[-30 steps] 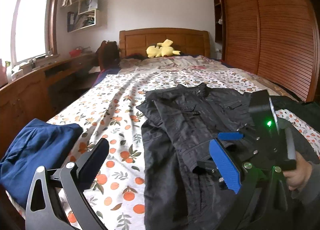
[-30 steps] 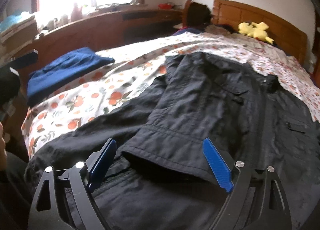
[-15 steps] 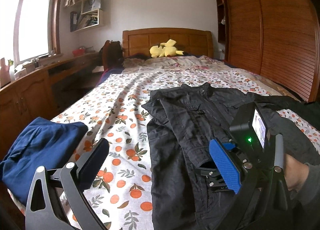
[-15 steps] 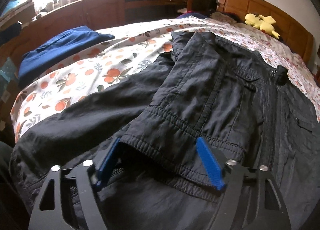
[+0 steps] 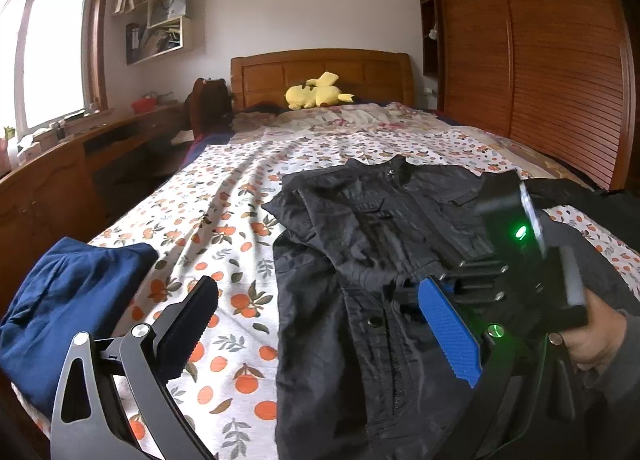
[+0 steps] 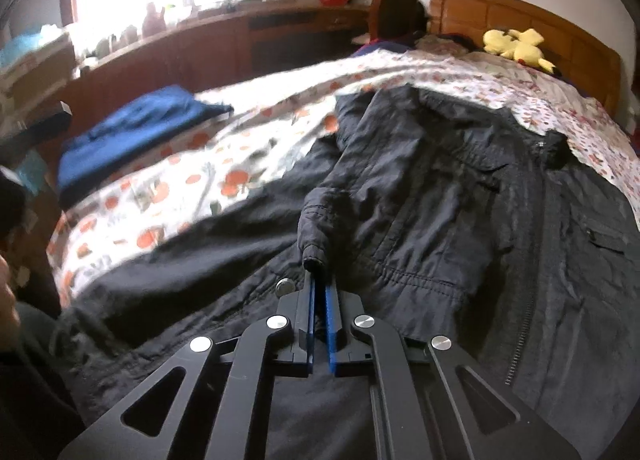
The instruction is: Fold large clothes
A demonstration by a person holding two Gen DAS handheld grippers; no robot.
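Note:
A black jacket (image 5: 372, 244) lies face up on the bed, collar toward the headboard; it also fills the right wrist view (image 6: 460, 187). Its left sleeve is folded across the chest. My right gripper (image 6: 319, 284) is shut on the sleeve cuff (image 6: 316, 227), which bunches up just beyond the blue pads. In the left wrist view the right gripper (image 5: 416, 292) sits on the jacket's middle. My left gripper (image 5: 320, 320) is open and empty, low over the bed's near edge, with the jacket's left side between its fingers.
A folded blue garment (image 5: 60, 300) lies on the bed's near left corner, also in the right wrist view (image 6: 136, 131). A yellow plush toy (image 5: 316, 91) sits by the wooden headboard. A wooden desk (image 5: 60, 163) runs along the left, a wardrobe (image 5: 560, 59) along the right.
My right gripper has closed on the sleeve cuff, which was lying flat between its open fingers. The left gripper stayed open and shifted slightly.

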